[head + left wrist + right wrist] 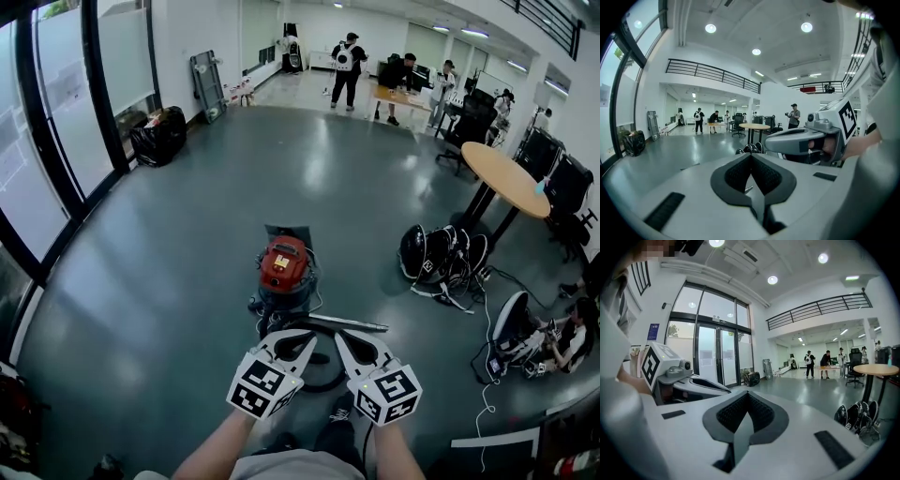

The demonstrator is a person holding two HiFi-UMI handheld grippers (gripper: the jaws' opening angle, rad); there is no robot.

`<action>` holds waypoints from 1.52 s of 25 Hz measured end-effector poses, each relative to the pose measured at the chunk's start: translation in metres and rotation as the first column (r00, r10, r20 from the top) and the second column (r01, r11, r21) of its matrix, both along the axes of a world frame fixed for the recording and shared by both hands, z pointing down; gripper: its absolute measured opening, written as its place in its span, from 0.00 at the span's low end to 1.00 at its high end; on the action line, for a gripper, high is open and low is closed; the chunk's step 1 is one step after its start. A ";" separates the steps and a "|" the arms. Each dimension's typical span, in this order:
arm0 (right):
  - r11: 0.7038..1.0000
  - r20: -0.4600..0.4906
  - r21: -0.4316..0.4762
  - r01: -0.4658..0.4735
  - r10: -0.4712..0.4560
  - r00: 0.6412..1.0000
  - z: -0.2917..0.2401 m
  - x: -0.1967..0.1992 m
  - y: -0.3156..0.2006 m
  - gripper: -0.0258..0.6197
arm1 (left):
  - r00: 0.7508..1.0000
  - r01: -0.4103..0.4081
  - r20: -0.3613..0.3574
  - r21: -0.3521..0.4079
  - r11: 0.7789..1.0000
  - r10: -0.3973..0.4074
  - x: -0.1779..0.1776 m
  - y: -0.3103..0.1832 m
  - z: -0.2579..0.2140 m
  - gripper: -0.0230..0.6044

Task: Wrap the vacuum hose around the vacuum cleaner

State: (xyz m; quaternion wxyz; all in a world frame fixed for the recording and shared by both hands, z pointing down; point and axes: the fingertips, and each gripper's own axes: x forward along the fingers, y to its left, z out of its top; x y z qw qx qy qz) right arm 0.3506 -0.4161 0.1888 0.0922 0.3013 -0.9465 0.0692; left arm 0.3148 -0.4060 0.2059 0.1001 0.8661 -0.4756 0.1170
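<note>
Left claw [302, 339] and right claw [352, 345] both clenched tight on nothing, held up side by side, not touching, aimed out across the room. Red vacuum cleaner [284, 267] parked on the grey floor [187, 234] just past them in the head view, black hose [324, 385] lying loose in a loop on the floor below the claws, metal wand [349, 324] next to it. Round table [506, 178] and black gear [441, 258] off to the right.

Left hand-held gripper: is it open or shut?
Shut. In its own view, the left hand-held gripper has its jaws touching at the tips, with nothing between them.
</note>
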 end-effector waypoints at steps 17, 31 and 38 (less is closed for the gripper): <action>0.998 0.084 0.063 -0.014 0.009 0.996 -0.046 0.012 0.009 0.04 | 0.998 -0.053 0.023 0.078 0.996 0.051 0.028 0.006 -0.037 0.05; 0.997 0.094 0.080 -0.005 -0.003 0.996 -0.058 0.012 0.013 0.04 | 0.999 -0.050 0.017 0.105 0.993 0.048 0.025 0.008 -0.048 0.05; 0.996 0.094 0.085 -0.002 -0.006 0.996 -0.060 0.005 0.017 0.04 | 0.998 -0.053 0.022 0.104 0.993 0.051 0.019 0.012 -0.048 0.05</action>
